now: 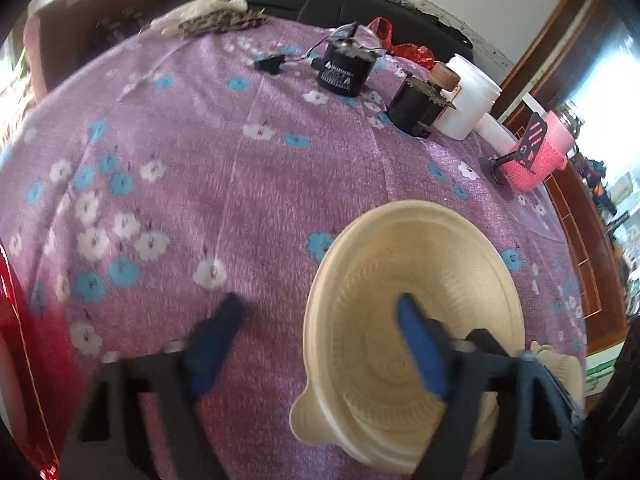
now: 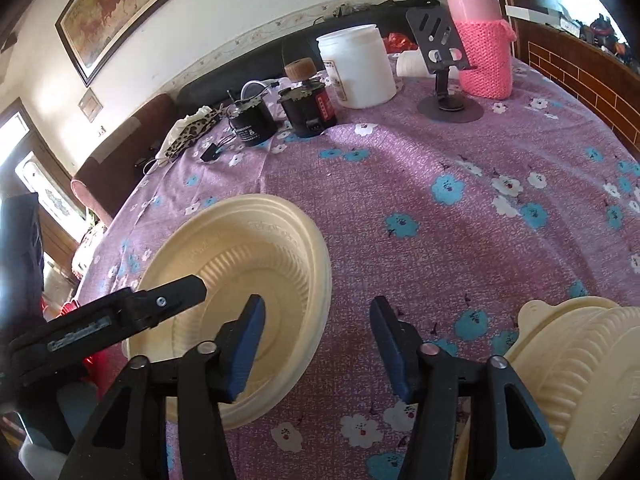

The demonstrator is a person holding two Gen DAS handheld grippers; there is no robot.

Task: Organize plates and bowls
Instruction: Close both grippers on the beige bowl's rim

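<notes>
Over the bowl (image 1: pixel 416 320), my left gripper (image 1: pixel 316 344) straddles its near rim, released, one finger inside. Right gripper (image 2: pixel 316 344) hangs beside the bowl, empty. Closing off-centre could tip it off the cloth (image 1: pixel 240 184).

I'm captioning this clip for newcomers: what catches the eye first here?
The purple floral tablecloth fills both views. A cream bowl sits near the front with the left gripper straddling its rim, not pressing. At the far edge stands a pink flask beside a white tub.
</notes>
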